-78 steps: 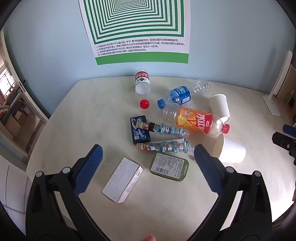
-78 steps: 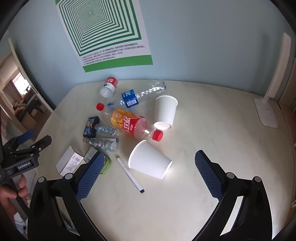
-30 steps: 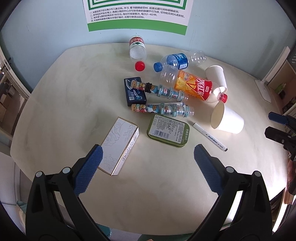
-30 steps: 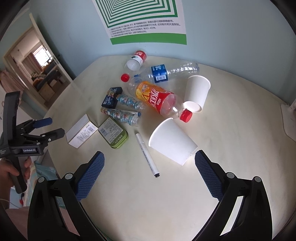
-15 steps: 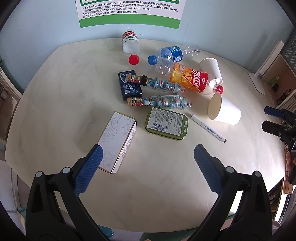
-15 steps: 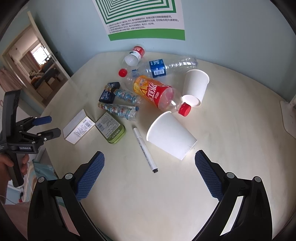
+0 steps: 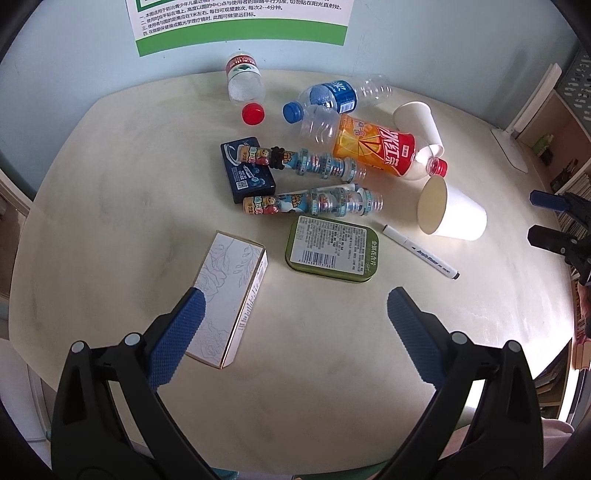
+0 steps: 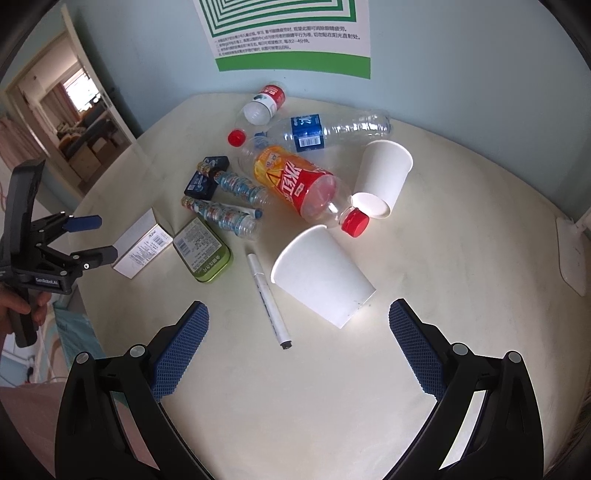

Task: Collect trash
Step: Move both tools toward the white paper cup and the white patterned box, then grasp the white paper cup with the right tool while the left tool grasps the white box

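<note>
The trash is seen spread over the middle and far part of a cream table (image 7: 110, 184), w/ both tools held above its near edge.

L gripper (image 7: 295, 317): jaws spread wide, nothing between them; the white box (image 7: 231, 299) is partly overlapped by its left finger in the left wrist view, contact can't be told. R gripper (image 8: 297, 325): also released, jaws wide apart, nothing gripped, seen just short of the nearer paper cup (image 8: 319, 275) and the marker pen (image 8: 267, 295).

Items as laid out:
- Nearer paper cup is tipped on its side, mouth toward the orange drink bottle (image 8: 299, 184), whose red cap is just beside the cup rim.
- A 2nd paper cup (image 8: 384, 177) is lying on its side next to that bottle, its base close to the red cap.
- A blue-label water bottle (image 8: 325, 129) is lying behind the orange one; a red-label bottle (image 8: 264, 103) is nearest the wall, uncapped, w/ a loose red cap (image 8: 236, 137) beside it.
- 2 slim cartoon-print bottles (image 7: 314, 201) are lying roughly parallel; the farther one is resting across a dark blue box (image 7: 247, 170).
- A green tin (image 7: 332, 249) is found label-up between the white box and the pen, apart from both.

A green-and-white poster (image 7: 240, 18) is fixed on the wall behind. A white lamp base (image 8: 572, 254) is sat at the table's right edge.
</note>
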The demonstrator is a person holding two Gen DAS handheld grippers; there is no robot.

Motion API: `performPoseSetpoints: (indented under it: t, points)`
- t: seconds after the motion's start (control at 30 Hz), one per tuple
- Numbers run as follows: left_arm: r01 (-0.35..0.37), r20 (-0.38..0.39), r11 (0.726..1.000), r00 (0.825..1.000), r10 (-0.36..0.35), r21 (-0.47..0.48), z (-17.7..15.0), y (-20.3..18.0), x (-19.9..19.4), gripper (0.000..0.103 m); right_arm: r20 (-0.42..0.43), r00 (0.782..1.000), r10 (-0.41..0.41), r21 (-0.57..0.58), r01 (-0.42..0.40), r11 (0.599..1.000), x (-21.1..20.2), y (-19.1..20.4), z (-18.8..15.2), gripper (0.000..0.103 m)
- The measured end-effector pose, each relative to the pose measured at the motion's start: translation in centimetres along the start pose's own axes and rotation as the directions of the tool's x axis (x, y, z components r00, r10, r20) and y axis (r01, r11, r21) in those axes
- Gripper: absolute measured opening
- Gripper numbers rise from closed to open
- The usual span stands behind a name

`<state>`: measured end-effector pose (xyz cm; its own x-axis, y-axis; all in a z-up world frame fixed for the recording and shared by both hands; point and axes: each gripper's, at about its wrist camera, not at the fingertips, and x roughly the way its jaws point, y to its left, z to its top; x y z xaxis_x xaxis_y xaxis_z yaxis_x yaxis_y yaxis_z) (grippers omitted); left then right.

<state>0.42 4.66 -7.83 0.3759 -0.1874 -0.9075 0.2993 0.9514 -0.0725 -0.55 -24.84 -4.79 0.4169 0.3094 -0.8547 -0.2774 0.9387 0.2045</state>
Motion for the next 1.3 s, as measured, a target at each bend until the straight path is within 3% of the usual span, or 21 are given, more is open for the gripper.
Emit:
performPoseSetpoints:
  t: [0.47, 0.63, 0.8, 0.97, 1.07, 1.13, 1.2, 1.3]
  points:
    - [-0.007, -0.114, 0.999, 0.993, 0.012, 0.038, 1.0, 3.3, 5.3, 0.096, -0.117, 0.993, 0.033, -0.068, -0.041, 0.997, 5.3, -1.0, 1.4, 0.097]
    - [-0.058, -0.163, 0.996, 0.984, 0.069, 0.073, 1.1, 4.5, 7.5, 0.096, -0.156, 0.987, 0.026, -0.124, -0.046, 0.991, 7.6, -1.4, 2.3, 0.097]
    - [-0.023, -0.205, 0.998, 0.978, 0.033, 0.050, 0.6, 5.5, 8.9, 0.096, -0.202, 0.979, 0.003, -0.211, -0.046, 0.976, 10.0, -1.2, 2.8, 0.097]
    - [-0.023, -0.183, 0.998, 0.983, 0.034, 0.066, 0.3, 5.5, 9.1, 0.096, -0.214, 0.976, -0.026, -0.275, -0.035, 0.961, 11.7, -1.0, 2.7, 0.097]
    - [-0.038, -0.191, 0.996, 0.980, 0.053, 0.078, 0.5, 5.5, 9.7, 0.085, -0.230, 0.973, -0.030, -0.295, -0.040, 0.955, 12.7, -0.9, 2.6, 0.096]
    - [-0.027, -0.209, 0.997, 0.977, 0.042, 0.071, 0.7, 5.9, 10.4, 0.062, -0.232, 0.973, -0.018, -0.302, -0.055, 0.952, 13.1, -0.8, 2.6, 0.089]
    - [-0.024, -0.230, 0.998, 0.972, 0.039, 0.066, 0.6, 6.1, 11.0, 0.053, -0.242, 0.970, -0.020, -0.307, -0.057, 0.950, 13.6, -0.5, 2.6, 0.074]
    - [-0.012, -0.229, 0.999, 0.973, 0.023, 0.053, 0.5, 6.3, 11.1, 0.049, -0.245, 0.969, -0.015, -0.289, -0.059, 0.956, 13.9, -0.5, 2.7, 0.072]
